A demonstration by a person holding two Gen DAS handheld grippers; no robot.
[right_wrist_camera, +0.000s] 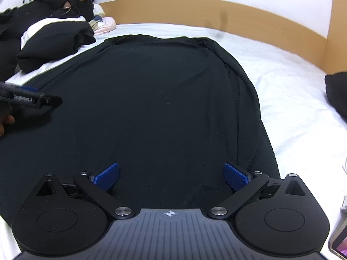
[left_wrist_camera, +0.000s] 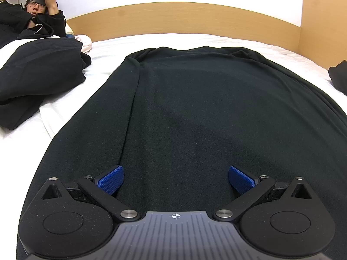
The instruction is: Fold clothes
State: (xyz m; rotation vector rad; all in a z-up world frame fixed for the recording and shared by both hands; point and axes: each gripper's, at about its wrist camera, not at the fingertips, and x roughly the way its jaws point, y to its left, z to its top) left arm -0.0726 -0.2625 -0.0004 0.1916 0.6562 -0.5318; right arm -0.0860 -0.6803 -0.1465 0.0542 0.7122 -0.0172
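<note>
Garment (left_wrist_camera: 184, 112), dark, fleece-like: lies spread lengthwise on the white bed (left_wrist_camera: 216, 41), with both long side edges already turned inward, judging by the fold lines running down each side. Left gripper (left_wrist_camera: 176, 181): jaws spread wide, empty, poised low over the near end of the cloth. Right gripper (right_wrist_camera: 171, 177): likewise spread, holding nothing, beside it over the same end. Remaining, as judged: near end ungrasped, crosswise folds toward the headboard (left_wrist_camera: 184, 17) not yet made. Other dark clothes (left_wrist_camera: 39, 75) sit bunched at left.
</note>
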